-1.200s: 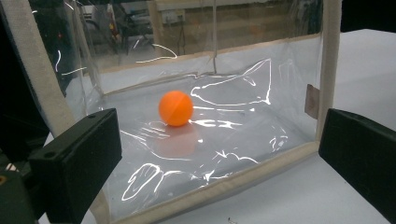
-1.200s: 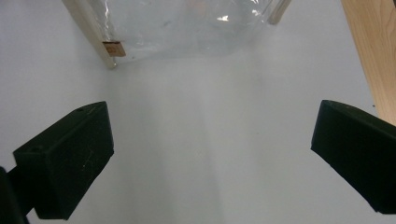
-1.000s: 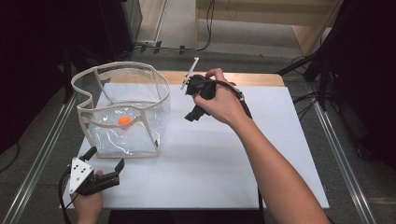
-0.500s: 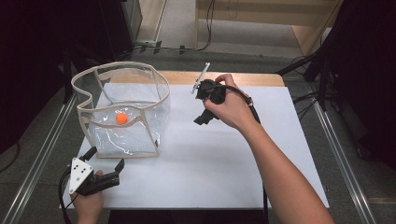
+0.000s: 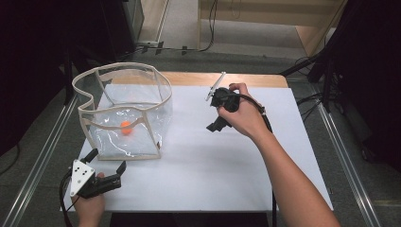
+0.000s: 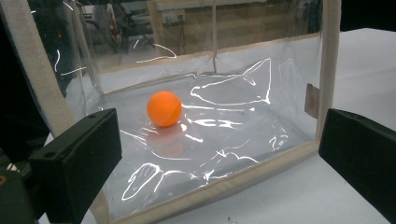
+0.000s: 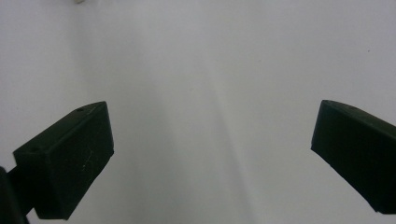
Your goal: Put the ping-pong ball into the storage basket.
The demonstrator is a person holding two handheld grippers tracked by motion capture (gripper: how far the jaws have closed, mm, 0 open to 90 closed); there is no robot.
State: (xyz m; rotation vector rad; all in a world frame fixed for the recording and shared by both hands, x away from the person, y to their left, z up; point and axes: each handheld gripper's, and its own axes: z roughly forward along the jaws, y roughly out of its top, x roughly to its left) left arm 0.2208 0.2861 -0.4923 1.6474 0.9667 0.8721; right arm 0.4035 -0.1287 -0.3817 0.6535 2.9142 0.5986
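A clear plastic bag (image 5: 142, 101) with beige fabric trim stands open on the left half of the white table. An orange ball (image 5: 126, 127) lies on its floor. My left gripper (image 5: 108, 160) rests near the table's front left corner, open, just short of the bag's near wall. Seen from the left gripper view, the ball (image 6: 164, 108) sits behind the clear wall of the bag (image 6: 243, 135), and the left gripper (image 6: 219, 135) holds nothing. My right gripper (image 5: 215, 116) hangs over the far middle of the table, tilted down-left. It (image 7: 212, 121) is open over bare white surface. A thin white rod (image 5: 215, 85) sticks out past the hand.
The white table top (image 5: 213, 165) has a wooden strip (image 5: 246, 79) along its far edge. Metal rails (image 5: 42, 156) run along both sides on the floor. Dark equipment stands at the far left and right. A cable trails from the right gripper along the forearm.
The right hand has carried its gripper to the right and a little nearer, away from the bag. The left gripper, the bag and the ball have stayed put.
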